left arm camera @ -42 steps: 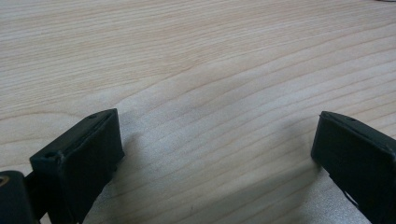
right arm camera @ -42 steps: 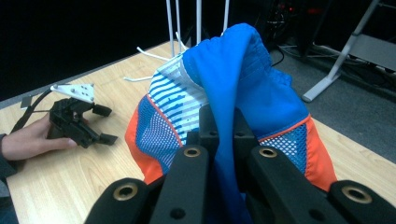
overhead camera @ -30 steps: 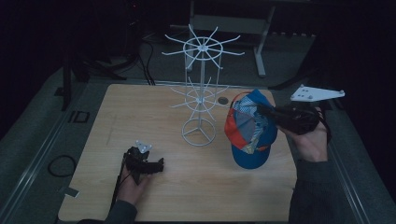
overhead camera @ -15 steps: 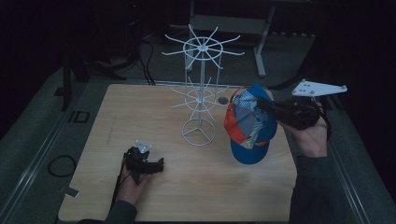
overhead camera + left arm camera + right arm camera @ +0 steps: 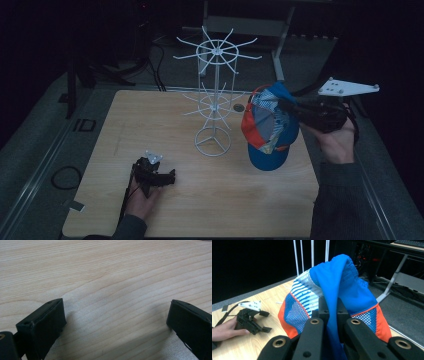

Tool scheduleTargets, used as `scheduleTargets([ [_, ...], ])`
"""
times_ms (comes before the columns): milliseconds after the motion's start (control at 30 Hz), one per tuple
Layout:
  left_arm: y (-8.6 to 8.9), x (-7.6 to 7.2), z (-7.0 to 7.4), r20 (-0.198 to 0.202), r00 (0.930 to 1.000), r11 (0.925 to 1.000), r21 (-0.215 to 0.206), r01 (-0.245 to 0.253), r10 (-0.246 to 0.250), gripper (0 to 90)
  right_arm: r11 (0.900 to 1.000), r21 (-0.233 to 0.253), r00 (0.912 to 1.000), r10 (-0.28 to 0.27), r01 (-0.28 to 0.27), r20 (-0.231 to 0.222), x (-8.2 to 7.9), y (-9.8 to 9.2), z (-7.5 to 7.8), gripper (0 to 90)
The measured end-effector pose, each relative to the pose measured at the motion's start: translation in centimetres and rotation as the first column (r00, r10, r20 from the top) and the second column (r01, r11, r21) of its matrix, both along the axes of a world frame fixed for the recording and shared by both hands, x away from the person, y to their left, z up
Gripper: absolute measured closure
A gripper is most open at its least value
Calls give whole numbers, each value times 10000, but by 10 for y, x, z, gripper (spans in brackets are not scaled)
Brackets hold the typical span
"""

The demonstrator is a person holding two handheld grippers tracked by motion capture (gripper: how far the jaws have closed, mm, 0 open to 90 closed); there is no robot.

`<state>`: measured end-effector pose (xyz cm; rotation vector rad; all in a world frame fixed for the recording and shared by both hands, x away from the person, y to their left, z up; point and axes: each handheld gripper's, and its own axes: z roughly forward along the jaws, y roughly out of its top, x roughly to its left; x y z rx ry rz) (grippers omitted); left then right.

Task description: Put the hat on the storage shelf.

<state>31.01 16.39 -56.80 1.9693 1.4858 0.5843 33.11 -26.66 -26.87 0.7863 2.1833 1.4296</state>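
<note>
A blue, orange and white patterned cap hangs above the table's right side, brim down, next to the white wire rack. My right gripper is shut on the cap's blue fabric, its jaws pinched on a fold. At the front left my left gripper rests low on the wooden table, held by a hand. It also appears far off in the right gripper view as the left gripper. Its fingers stand wide apart with bare wood between them.
The rack's round base sits mid-table, with two tiers of radiating arms above it. A small dark round object lies behind the rack. Grey floor and cables surround the table, and a metal frame stands at the back.
The right gripper has lifted the cap slightly and shifted it a little toward the back. The left gripper has stayed in place on the table.
</note>
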Motion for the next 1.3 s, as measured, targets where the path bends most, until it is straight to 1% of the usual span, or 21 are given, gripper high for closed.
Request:
scheduleTargets([
  [167,0,0,0,4,10000,10000,-2,-4,4,24,10000,88,10000,-39,38,43,2,0,5,881],
  [367,0,0,0,5,10000,10000,2,-3,3,24,9994,331,9996,-55,46,288,2,1,11,882],
  [700,0,0,0,8,10000,10000,4,-3,3,24,9969,786,9977,-125,73,663,7,0,29,882],
  [1067,0,0,0,-10,10000,10000,31,18,-18,24,9950,996,9915,-27,-104,1301,3,7,56,882],
  [1200,0,0,0,-9,10000,10000,34,21,-21,24,9948,1011,9898,-3,-142,1423,6,13,60,882],
  [1300,0,0,0,-10,10000,10000,32,20,-20,24,9952,977,9916,-15,-112,1296,13,17,60,882],
])
